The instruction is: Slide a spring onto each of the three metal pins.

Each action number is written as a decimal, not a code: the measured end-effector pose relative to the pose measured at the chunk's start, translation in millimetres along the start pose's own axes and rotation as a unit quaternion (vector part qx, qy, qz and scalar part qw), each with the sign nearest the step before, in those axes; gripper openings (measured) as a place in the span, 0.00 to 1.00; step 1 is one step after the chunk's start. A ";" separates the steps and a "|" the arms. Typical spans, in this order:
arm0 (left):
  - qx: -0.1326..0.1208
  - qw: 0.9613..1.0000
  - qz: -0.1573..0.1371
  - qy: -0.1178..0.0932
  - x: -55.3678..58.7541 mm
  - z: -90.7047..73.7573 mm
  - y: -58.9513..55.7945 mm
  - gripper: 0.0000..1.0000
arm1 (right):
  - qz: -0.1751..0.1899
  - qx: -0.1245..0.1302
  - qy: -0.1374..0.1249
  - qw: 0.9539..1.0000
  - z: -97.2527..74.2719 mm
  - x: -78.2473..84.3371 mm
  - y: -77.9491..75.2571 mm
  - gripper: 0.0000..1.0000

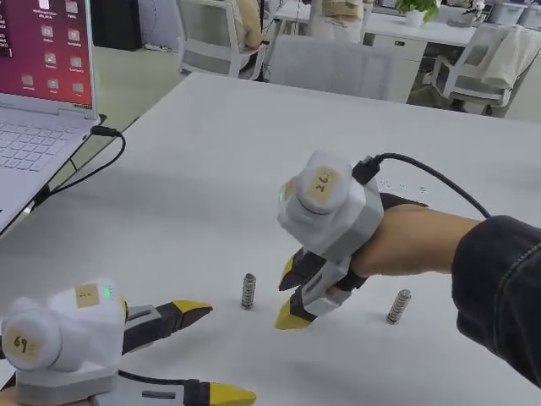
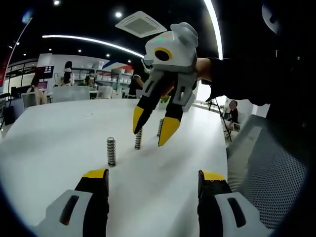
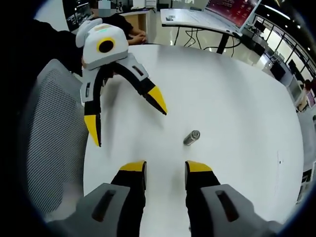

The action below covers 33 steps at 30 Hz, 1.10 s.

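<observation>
Since springs (image 1: 248,292) stand upright, seemingly pinned | my right tongs (image 1: 290,294) centre, part-open, empty | left tongs (image 1: 215,351) lower-left, wide, empty

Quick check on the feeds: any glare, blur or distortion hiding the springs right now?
Head view: soft, even light, springs sharp, faint shadows on the table. Left gripper view: heavy fisheye bending, strip lights flare white overhead, springs legible. Right gripper view: table bright without glare, a spring ahead of the right hand-held gripper clear, edges warped.
</observation>
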<state>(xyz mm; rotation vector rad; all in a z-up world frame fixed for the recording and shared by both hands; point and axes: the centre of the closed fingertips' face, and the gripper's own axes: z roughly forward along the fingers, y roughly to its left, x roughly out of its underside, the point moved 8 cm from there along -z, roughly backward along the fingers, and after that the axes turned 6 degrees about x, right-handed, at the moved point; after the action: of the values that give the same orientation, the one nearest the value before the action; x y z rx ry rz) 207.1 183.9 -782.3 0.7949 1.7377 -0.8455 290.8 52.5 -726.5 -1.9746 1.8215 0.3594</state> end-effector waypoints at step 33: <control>0.006 1.000 0.000 0.007 -0.8 3.8 -7.8 0.72 | 0.086 0.049 -0.129 0.987 -23.7 48.0 42.5 0.45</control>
<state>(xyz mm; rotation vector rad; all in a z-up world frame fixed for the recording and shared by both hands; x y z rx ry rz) 202.8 176.4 -781.1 0.8115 1.7462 -0.8529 251.5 -2.9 -733.9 -1.6254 1.8092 0.5405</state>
